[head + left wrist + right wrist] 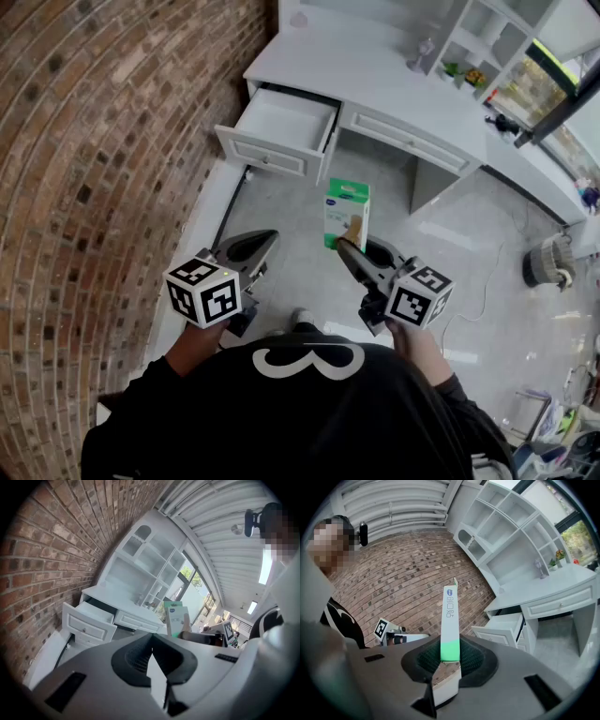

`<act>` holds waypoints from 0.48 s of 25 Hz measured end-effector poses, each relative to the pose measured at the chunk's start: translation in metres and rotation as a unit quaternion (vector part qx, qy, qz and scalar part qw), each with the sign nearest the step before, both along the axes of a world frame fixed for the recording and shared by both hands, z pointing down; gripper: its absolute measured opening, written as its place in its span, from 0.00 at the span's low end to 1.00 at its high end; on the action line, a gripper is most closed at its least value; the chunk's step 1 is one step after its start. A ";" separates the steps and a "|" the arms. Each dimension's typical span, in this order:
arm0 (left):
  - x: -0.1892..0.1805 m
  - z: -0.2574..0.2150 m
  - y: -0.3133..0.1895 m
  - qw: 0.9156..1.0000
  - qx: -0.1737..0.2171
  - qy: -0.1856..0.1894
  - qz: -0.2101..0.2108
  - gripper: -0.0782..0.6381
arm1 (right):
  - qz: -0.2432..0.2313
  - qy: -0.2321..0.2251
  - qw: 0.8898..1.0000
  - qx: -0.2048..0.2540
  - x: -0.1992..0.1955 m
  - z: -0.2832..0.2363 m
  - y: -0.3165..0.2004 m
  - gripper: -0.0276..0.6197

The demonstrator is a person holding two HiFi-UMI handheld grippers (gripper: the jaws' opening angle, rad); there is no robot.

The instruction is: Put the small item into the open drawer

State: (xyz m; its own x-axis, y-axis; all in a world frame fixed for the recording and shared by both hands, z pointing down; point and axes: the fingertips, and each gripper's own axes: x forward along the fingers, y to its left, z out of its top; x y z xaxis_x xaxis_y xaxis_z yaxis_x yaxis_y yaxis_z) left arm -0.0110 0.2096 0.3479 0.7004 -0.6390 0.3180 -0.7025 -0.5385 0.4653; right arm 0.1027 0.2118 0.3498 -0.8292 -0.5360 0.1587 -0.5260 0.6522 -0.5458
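Green and white box (347,214) sits pinched in the right tool (350,246). The left tool (269,241) is pressed together, empty. Next, carry it over the open drawer (286,119).

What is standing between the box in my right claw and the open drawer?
Nothing visible. The box, held in the right claw, faces the open drawer across bare floor; the left claw sits aside.
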 end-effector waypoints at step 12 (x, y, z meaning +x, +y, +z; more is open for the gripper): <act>0.035 -0.012 -0.024 1.000 0.020 -0.011 -0.001 0.11 | 0.001 0.007 1.000 0.012 0.036 -0.007 -0.026 0.18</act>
